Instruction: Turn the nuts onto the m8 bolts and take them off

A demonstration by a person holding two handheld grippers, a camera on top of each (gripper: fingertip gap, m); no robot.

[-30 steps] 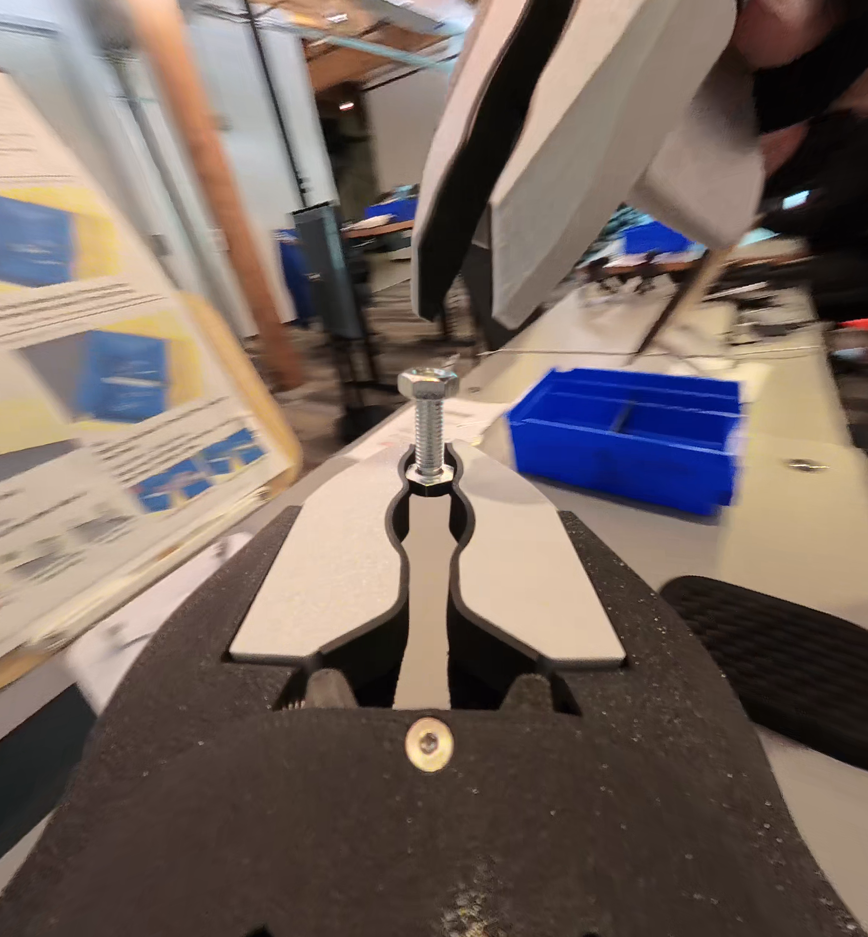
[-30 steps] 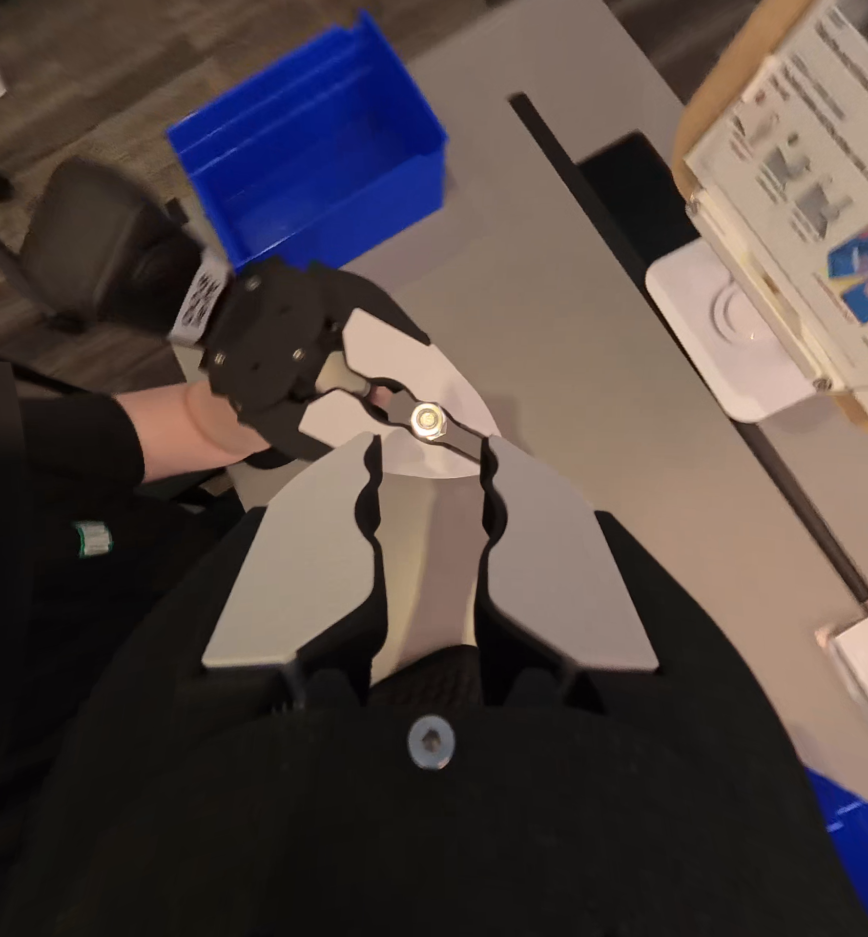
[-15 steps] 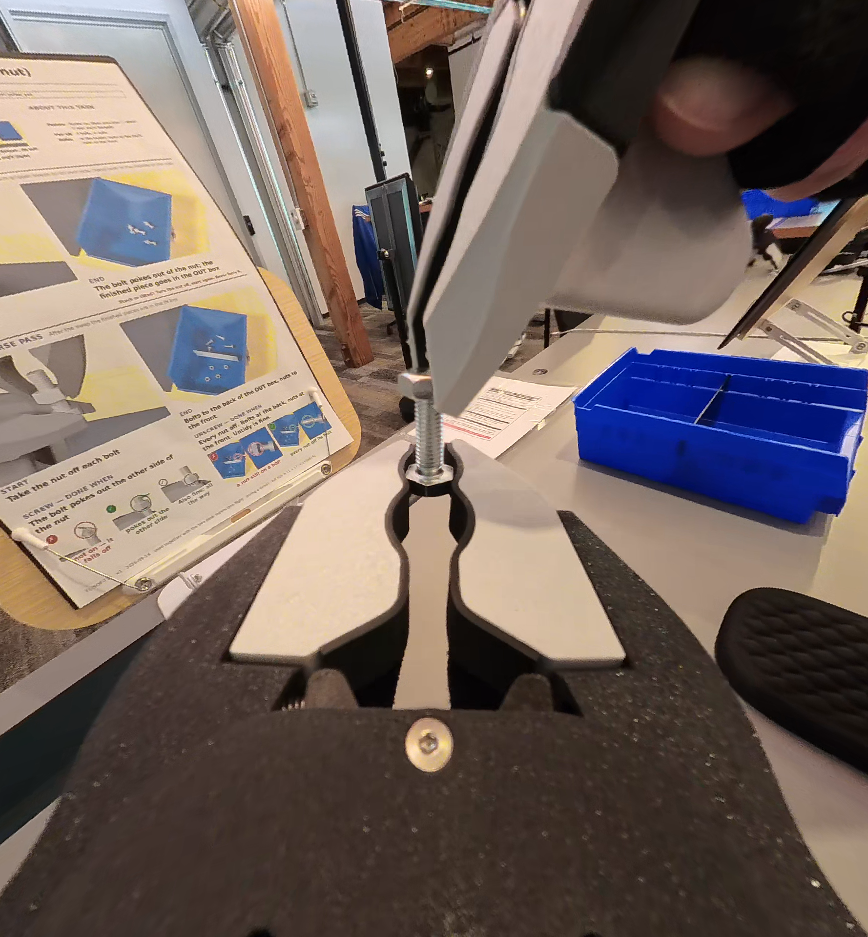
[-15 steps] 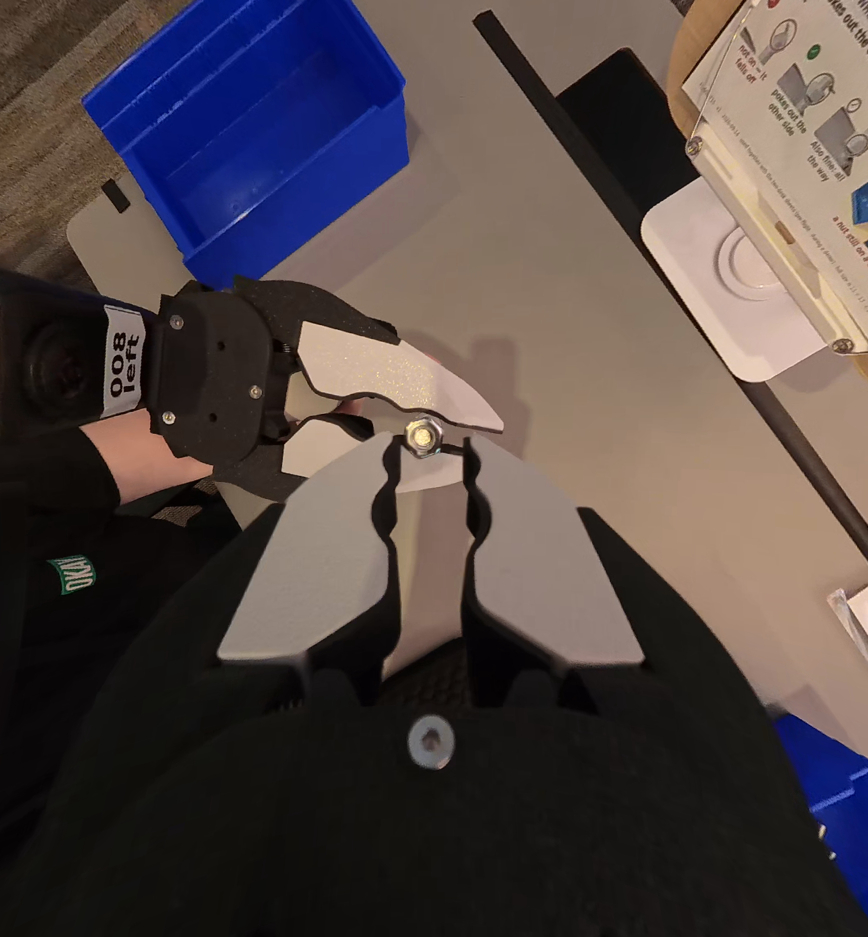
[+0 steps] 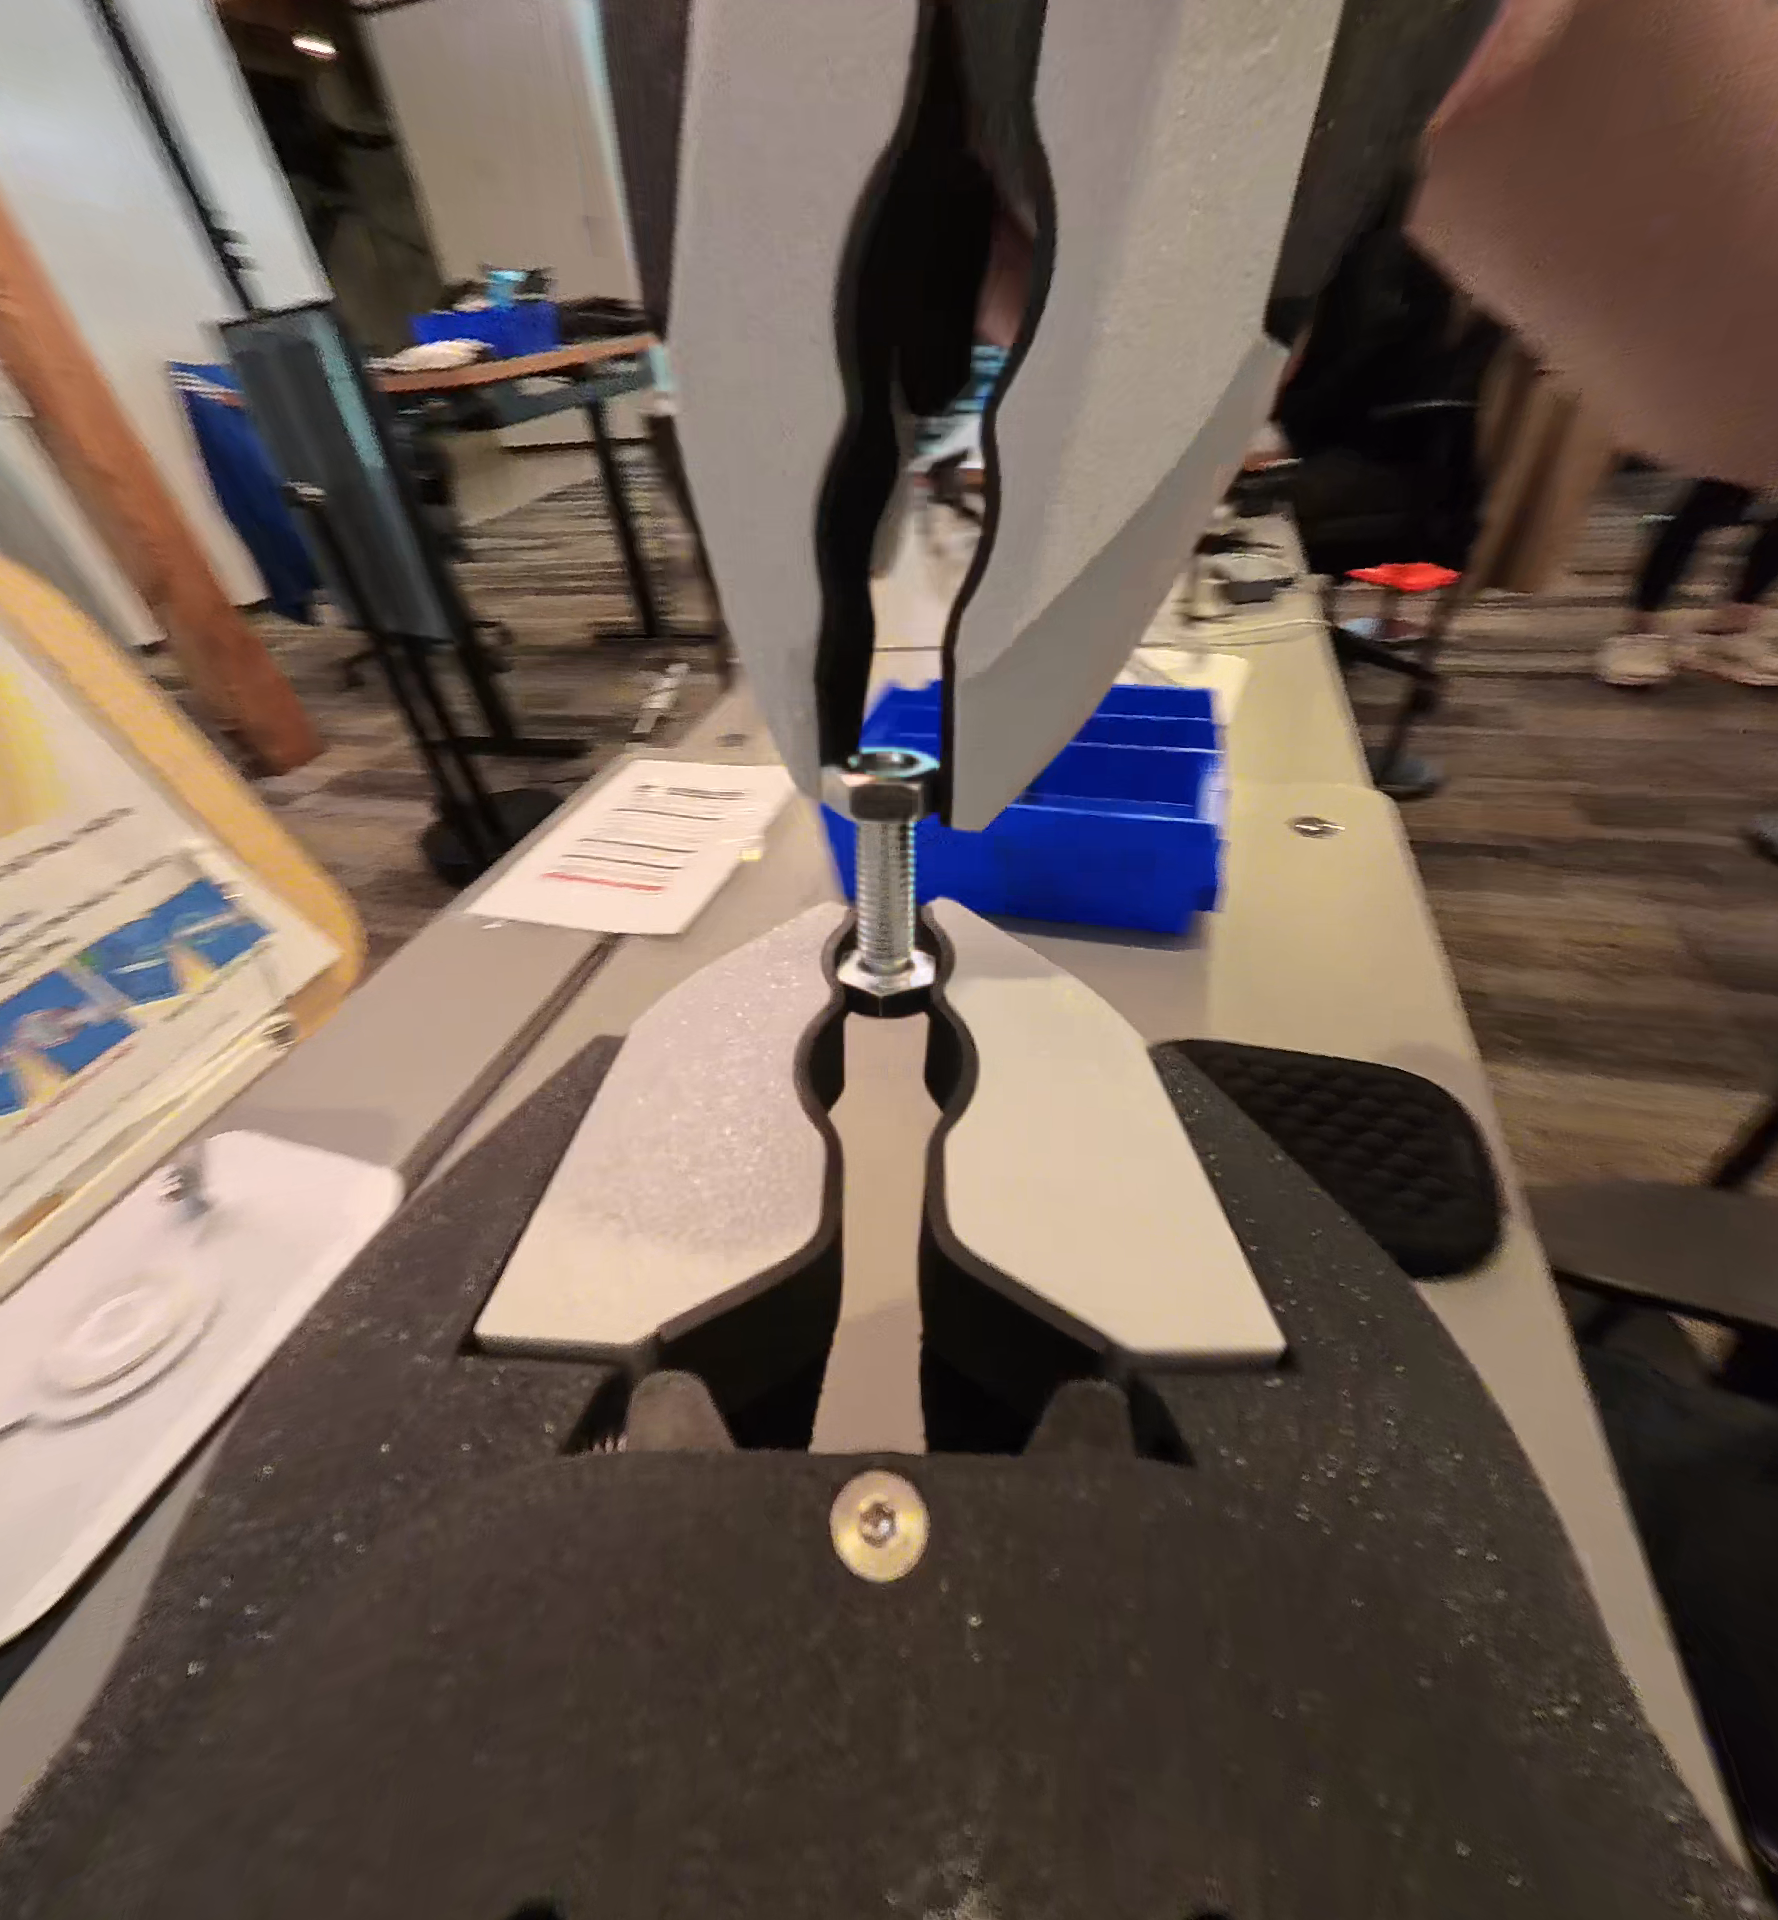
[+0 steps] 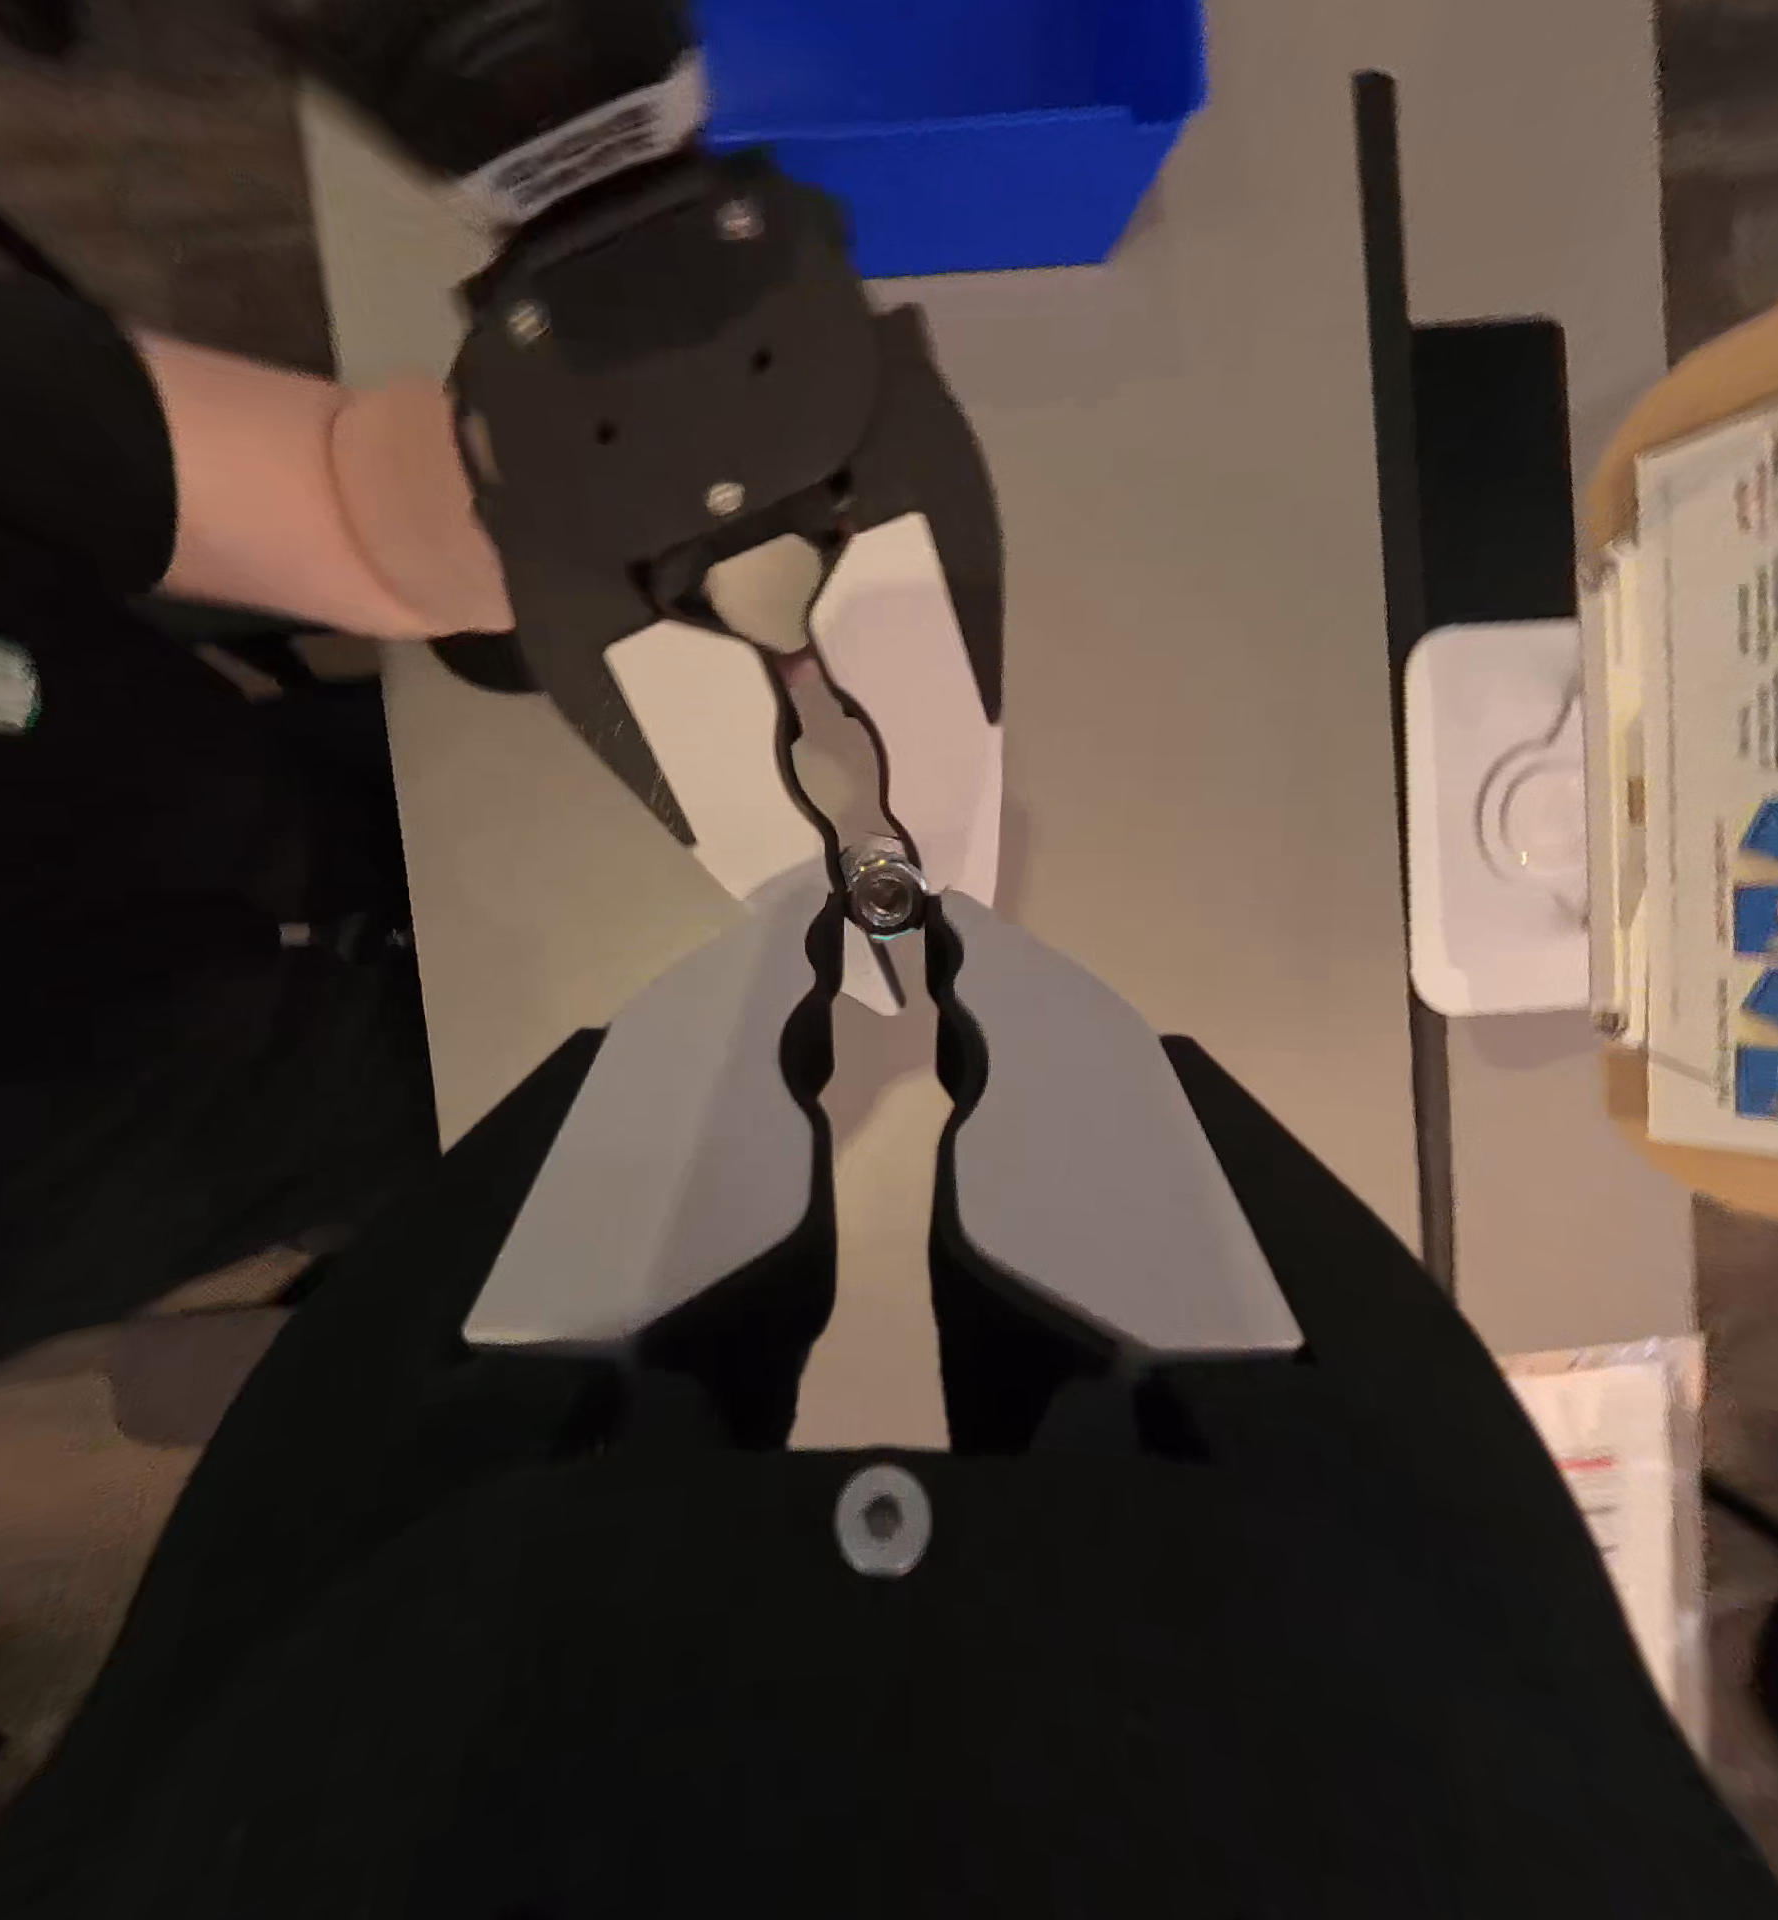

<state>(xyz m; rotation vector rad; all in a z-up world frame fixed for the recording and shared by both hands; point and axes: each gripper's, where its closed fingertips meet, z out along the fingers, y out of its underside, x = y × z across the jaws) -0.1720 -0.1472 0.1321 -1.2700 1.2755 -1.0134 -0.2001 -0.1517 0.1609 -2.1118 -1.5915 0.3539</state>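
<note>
Your left hand-held gripper is clamped on the nut, holding the bolt upright above the bench; your right hand-held gripper pinches the hex head. Rigid, slick steel, probably light: grip the flats, never the threads

Close wrist views, shared bolt

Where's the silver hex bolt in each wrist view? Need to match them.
Left wrist view: silver hex bolt stands upright at centre, hex nut in the left gripper, head between the right gripper tips.
Right wrist view: bolt seen end-on, centre.
Shared landmark: blue plastic bin.
</note>
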